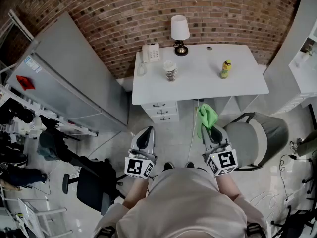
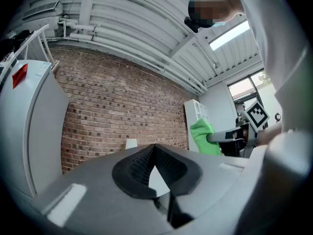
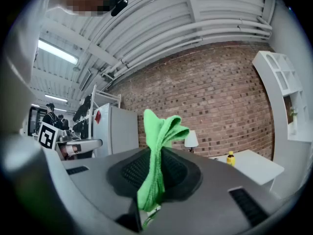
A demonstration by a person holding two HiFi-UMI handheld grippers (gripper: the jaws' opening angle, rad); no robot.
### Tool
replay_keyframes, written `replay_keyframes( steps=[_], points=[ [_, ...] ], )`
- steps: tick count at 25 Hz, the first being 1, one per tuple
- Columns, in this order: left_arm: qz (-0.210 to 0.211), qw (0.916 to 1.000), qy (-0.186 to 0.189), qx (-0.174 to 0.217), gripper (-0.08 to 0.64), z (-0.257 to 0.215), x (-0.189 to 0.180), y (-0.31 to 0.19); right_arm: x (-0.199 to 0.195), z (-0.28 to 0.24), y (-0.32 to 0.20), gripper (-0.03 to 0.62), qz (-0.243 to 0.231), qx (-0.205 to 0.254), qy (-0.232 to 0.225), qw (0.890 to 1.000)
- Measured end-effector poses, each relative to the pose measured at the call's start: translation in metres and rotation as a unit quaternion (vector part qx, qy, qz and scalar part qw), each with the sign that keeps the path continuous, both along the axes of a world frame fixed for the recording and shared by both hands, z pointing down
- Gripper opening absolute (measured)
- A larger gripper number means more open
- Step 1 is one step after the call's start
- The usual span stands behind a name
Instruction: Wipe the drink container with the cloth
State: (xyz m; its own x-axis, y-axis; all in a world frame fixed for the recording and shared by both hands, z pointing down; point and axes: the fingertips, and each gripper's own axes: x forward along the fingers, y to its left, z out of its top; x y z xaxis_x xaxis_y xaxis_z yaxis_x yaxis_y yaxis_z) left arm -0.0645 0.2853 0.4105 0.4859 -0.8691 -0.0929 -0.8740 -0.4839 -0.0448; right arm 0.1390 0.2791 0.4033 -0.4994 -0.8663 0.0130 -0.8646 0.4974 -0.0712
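A yellow drink bottle (image 1: 226,69) stands on the right part of the white desk (image 1: 198,86), and a lidded cup (image 1: 170,71) stands left of centre. In the right gripper view the bottle (image 3: 230,158) is small and far off. My right gripper (image 1: 210,129) is shut on a green cloth (image 1: 207,115), well short of the desk. The cloth (image 3: 159,151) sticks up from between its jaws. My left gripper (image 1: 147,131) is level with the right one, and its jaws (image 2: 155,148) are shut on nothing. The cloth (image 2: 203,136) also shows in the left gripper view.
A lamp (image 1: 180,33) and a phone (image 1: 151,52) stand at the desk's back edge. Drawers (image 1: 161,110) sit under its left side. A grey chair (image 1: 257,138) is to my right and a black chair (image 1: 91,187) to my left. A grey cabinet (image 1: 64,78) stands on the left.
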Motion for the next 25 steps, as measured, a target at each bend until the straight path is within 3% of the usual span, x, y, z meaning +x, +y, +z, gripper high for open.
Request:
replay_keyframes(
  steps=[20, 25],
  points=[
    [-0.006, 0.9999, 0.004, -0.009, 0.01, 0.003, 0.029, 0.007, 0.019, 0.009, -0.001, 0.054, -0.02, -0.005, 0.004, 1.0],
    [-0.014, 0.9999, 0.001, -0.007, 0.009, 0.0, 0.023, -0.002, 0.016, 0.006, -0.013, 0.054, -0.024, 0.001, -0.002, 1.0]
  ],
)
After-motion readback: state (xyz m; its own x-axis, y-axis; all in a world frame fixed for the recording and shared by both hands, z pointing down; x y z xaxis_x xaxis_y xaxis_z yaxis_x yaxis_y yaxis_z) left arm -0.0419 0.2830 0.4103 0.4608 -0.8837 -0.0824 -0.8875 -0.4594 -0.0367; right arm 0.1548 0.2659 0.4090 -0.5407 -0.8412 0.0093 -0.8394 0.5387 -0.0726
